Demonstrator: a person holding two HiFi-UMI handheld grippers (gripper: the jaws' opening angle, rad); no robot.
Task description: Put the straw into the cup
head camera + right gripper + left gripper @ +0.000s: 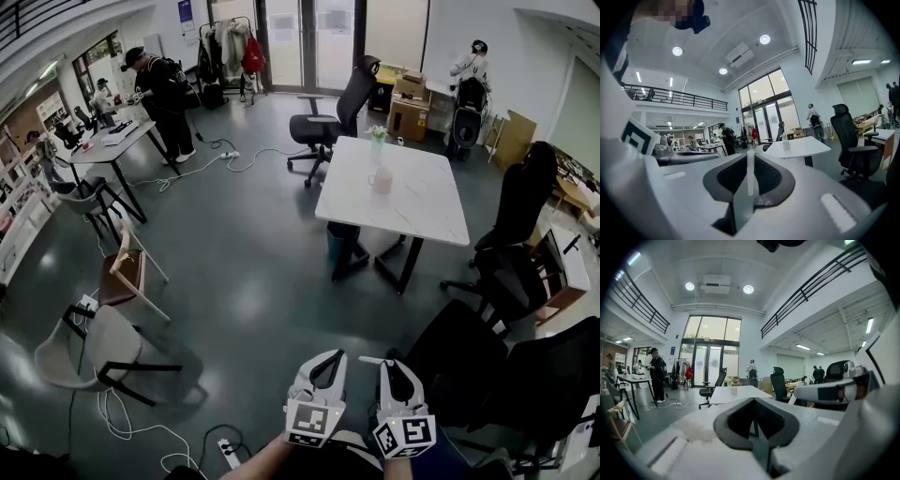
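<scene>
**A:** Status at the left?

**B:** The left claw (328,358) has its jaws pressed together with nothing between them. It is well apart from the cup (381,180), on the near side of the open floor.

**A:** And the cup?

**B:** It stands upright on the white tabletop (422,211) with no straw in it. A taller glass (377,141) stands just behind the cup. It is not the target.

**A:** The right side?

**B:** The right claw (389,364) is held about level, as far from the cup as the left claw. It is pinching the straw (750,171), which lies crosswise to the jaws. One end of the straw stands clear above the pads.

**A:** How should the step in hand be done?

**B:** As I judge it, the step is transport, and insertion has not begun.
1. Hold the pinch firm. A thin straw will likely pivot or slip if the pads slacken.
2. Close the whole distance to the cup before lowering anything.
3. Above the cup, turn the right claw so a free end of the straw points down into the mouth.
4. Release only once that end is inside the rim.
5. The left claw is free and may steady the cup from the side, since a light cup can tip.
</scene>
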